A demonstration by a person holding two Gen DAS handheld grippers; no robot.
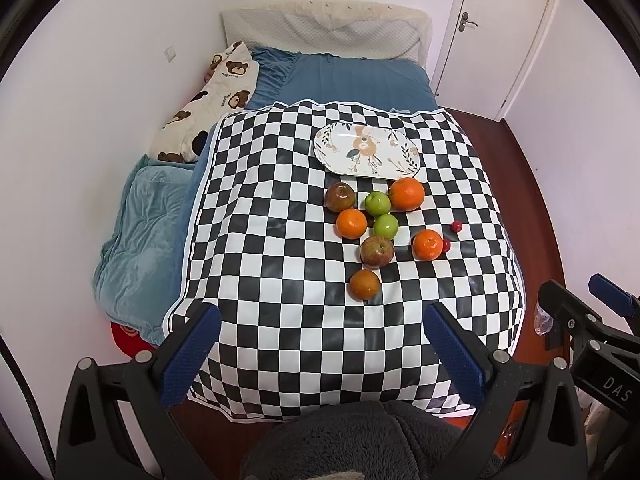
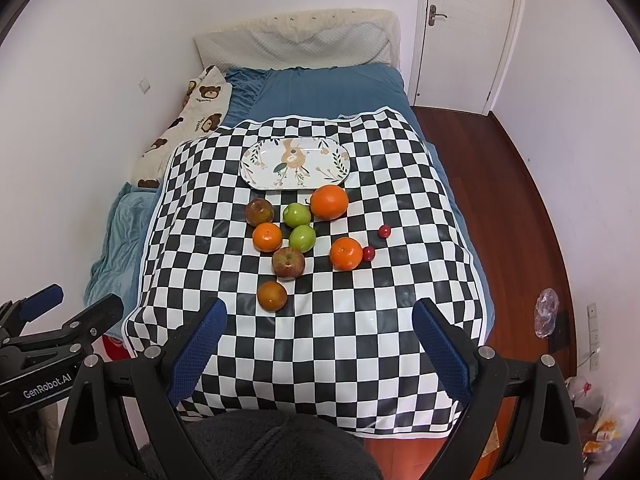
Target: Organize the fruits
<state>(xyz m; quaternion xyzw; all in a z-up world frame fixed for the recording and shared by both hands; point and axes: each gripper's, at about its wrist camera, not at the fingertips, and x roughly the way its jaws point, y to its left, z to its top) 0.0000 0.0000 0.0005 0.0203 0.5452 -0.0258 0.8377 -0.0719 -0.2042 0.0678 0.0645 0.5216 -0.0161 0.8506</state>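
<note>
Fruit (image 1: 377, 251) lies beside the plate (image 1: 367, 151); both grippers' fingers (image 1: 191, 353) (image 2: 442, 350) spread wide, empty.

A black-and-white checked cloth (image 1: 280, 200) covers a blue bed (image 1: 352, 80). The plate (image 1: 404, 148) is white with tan flowers and dark leaves. Fruits: four oranges, the largest (image 1: 407, 194) bright; two green apples (image 1: 377, 203); two red-brown apples (image 1: 377, 251); two small red fruits (image 1: 456, 226). A cream pillow (image 1: 208, 104) bears brown bears. The floor (image 2: 500, 152) is reddish-brown wood
</note>
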